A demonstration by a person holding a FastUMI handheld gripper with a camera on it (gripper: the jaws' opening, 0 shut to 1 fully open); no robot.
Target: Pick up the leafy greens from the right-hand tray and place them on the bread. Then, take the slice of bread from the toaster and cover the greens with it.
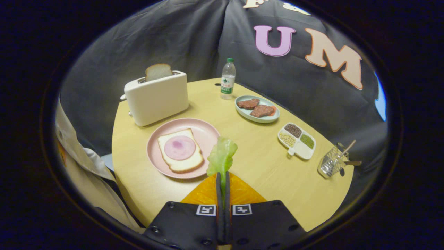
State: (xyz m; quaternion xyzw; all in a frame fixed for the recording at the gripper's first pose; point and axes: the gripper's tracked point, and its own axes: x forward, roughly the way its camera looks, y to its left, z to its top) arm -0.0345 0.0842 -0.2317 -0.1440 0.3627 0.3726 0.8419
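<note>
Round yellow table [270,166], dark cloth booth wall behind. Gripper [223,180] fingers pinched together on the stem end of the leafy greens [221,156]; leaf stands upright above the tips, clear of the table, over an orange tray [242,192] just beneath. Held by the base, probably so the broad part can be laid flat. At 11 o'clock, just beyond the fingers: pink plate [203,130] with bread [180,151] topped by a ham round [179,148], the drop target, not yet reached. Further at 11: toaster [156,99], second bread slice [158,71] poking up. At 12: water bottle [228,79]. At 1 to 2: meat dish [257,109], divided bean tray [297,140], wire basket [331,163].
</note>
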